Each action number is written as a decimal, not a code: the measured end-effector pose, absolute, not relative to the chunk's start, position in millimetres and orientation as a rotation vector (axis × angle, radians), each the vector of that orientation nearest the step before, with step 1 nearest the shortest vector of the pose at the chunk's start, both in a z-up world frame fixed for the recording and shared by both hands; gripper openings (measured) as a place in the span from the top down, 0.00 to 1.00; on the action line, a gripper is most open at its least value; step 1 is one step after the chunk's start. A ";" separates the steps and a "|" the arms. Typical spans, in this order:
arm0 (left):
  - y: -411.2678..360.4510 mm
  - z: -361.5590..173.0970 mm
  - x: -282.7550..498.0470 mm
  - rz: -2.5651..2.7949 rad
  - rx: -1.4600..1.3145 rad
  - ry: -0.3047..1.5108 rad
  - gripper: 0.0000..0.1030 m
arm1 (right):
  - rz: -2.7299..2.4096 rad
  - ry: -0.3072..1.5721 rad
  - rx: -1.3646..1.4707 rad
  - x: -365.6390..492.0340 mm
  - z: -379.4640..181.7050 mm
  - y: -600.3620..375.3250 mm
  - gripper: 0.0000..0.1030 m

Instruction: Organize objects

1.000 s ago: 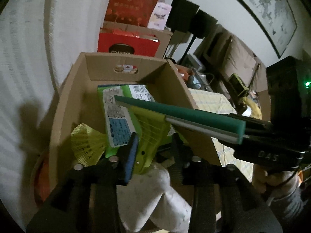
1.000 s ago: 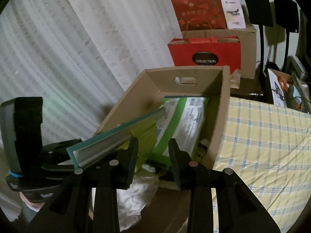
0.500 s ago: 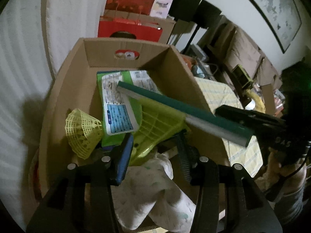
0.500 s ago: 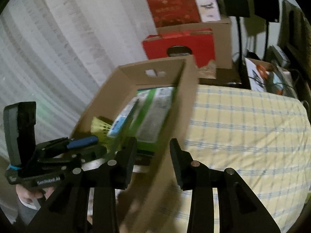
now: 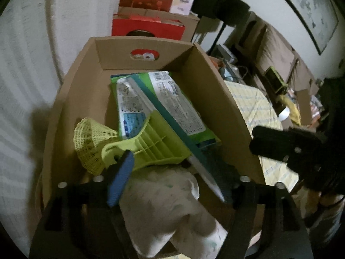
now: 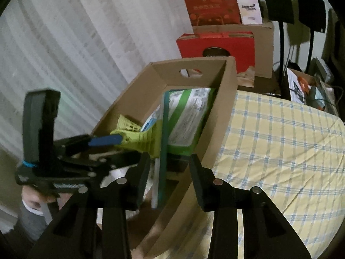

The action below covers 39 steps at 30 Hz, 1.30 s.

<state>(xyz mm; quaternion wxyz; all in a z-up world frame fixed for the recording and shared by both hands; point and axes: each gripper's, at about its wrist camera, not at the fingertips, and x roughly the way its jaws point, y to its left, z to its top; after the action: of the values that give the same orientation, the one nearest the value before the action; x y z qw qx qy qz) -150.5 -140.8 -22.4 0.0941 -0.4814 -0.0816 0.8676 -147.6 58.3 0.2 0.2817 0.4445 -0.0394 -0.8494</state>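
The squeegee (image 5: 172, 129) lies inside the cardboard box (image 5: 71, 99), its green head over the wipes pack (image 5: 172, 99) and its long teal blade running diagonally toward the near right corner. A yellow mesh shuttlecock (image 5: 90, 142) sits against the left wall and a pale cloth (image 5: 163, 202) fills the near end.

The left gripper (image 5: 172, 177) hangs over the near end of the box. Its jaws have just been opening and now stand spread: the blue-padded finger sits by the squeegee's handle and the other by the near end of the blade, with neither seen pressing. The right gripper (image 6: 169, 170) stands at the near right corner, fingers partly spread and lately widening, with the blade's end (image 6: 161, 172) and the box's right wall showing between them; nothing is pinched there either.

The step looks like a release, so the best thing is to draw both grippers straight back and up along their own lines, not sideways. A sideways pull by the left could hook the handle's loop and drag the squeegee up again. The right should clear the wall's rim before swinging away, since catching it could shove the box.

Room is tight inside: the blade nearly spans the box. To the right of the box the checked bedspread (image 6: 280, 142) lies bare and open, the easier way out. A curtain (image 6: 86, 43) hangs close on the left, and bags (image 6: 215, 45) stand behind the far wall.
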 end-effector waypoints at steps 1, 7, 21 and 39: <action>-142.4 -19.5 -147.2 2.593 -1.419 -0.248 0.22 | -2.281 -0.094 1.186 -144.2 0.2 56.5 0.56; -140.0 -6.7 -130.3 2.640 -1.367 -0.247 0.12 | -2.311 -0.069 1.143 -127.0 5.3 55.5 0.44; -108.1 15.4 -87.1 2.720 -1.306 -0.181 0.01 | -2.479 -0.031 1.054 -78.6 24.5 88.7 0.14; -68.2 25.7 -36.4 2.853 -1.286 -0.151 0.00 | -2.760 0.029 1.007 -15.3 31.2 142.3 0.01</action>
<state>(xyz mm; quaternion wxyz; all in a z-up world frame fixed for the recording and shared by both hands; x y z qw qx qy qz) -36.4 -68.2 25.7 0.0042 -0.4103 -0.0483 0.9107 -15.3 142.3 31.2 0.1017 0.3409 0.0097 -0.9345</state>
